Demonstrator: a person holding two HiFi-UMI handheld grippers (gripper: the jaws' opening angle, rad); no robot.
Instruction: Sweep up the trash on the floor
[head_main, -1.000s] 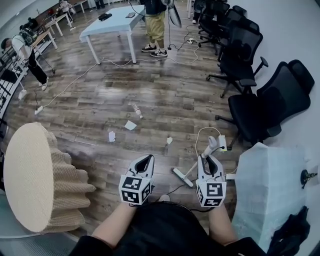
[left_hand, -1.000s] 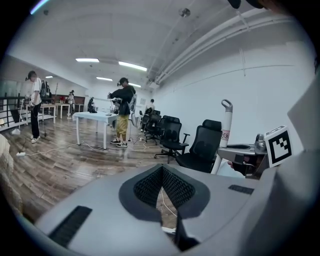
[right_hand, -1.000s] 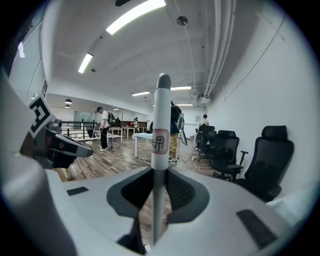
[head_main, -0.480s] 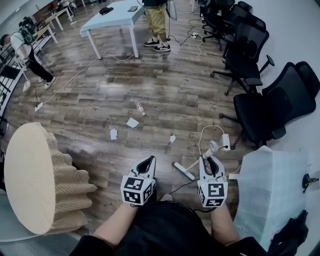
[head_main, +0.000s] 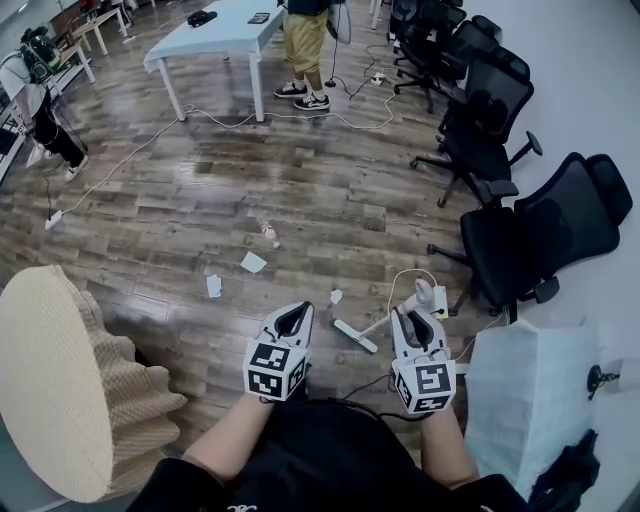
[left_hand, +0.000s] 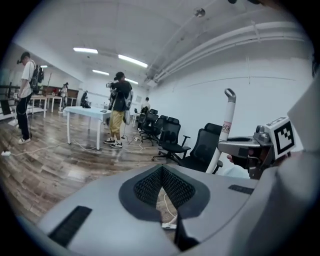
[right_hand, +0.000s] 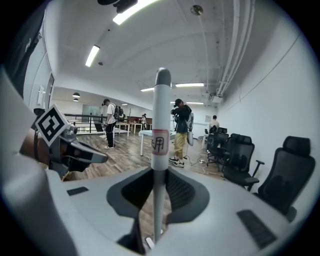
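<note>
Clamping the white broom handle (right_hand: 159, 130) between its jaws, the right gripper (head_main: 409, 318) angles the broom head (head_main: 355, 336) down toward the wooden floor (head_main: 300, 190), near scattered paper scraps (head_main: 253, 262). The left gripper (head_main: 291, 318) hovers alongside, jaws together, empty.

The left gripper (left_hand: 161, 172) is seen in the near foreground, its jaws drawn together with nothing caught between them. To the right, a white handle (left_hand: 226, 122) is shown rising upright from the right gripper (left_hand: 231, 147). Farther off, a person in yellow trousers (left_hand: 118, 115) is pictured beside a pale table (left_hand: 87, 110), and black office chairs (left_hand: 172, 137) are lined along the wall on the wooden floor (left_hand: 45, 160).
</note>
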